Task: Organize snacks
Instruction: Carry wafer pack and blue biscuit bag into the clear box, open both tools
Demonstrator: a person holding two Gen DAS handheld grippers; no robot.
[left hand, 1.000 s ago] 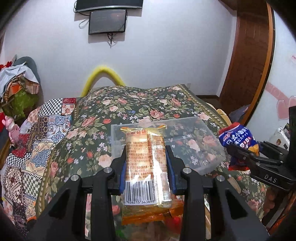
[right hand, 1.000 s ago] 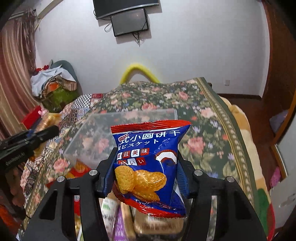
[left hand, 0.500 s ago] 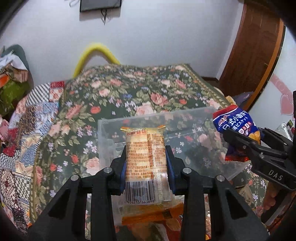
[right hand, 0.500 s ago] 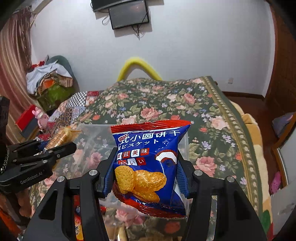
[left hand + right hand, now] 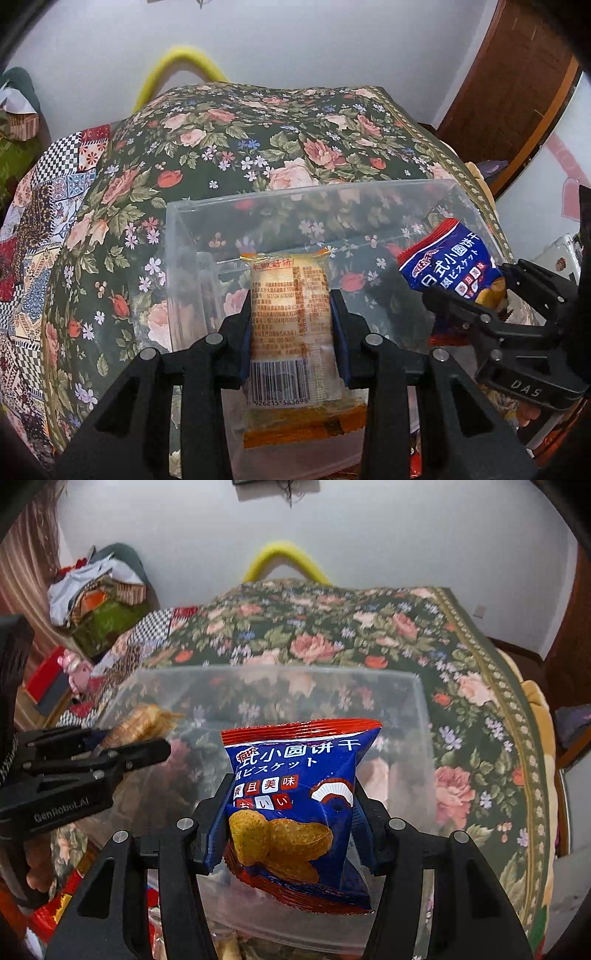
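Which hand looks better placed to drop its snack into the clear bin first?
Probably the right. The right gripper holds its blue biscuit bag over the middle of the clear plastic bin; its jaws have just been opening. The left gripper clamps its orange cracker pack nearer the bin's left wall.

The right claw (image 5: 491, 295) reads "DAS", the left claw (image 5: 155, 746) "GenRobot.AI", and the blue packet (image 5: 295, 797) "ビスケット".

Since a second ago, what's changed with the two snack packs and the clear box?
Both grippers have come down over the clear box. The right gripper, its jaws just opening slightly, still holds the blue biscuit bag; the left gripper still grips the orange cracker pack. The box hasn't moved.
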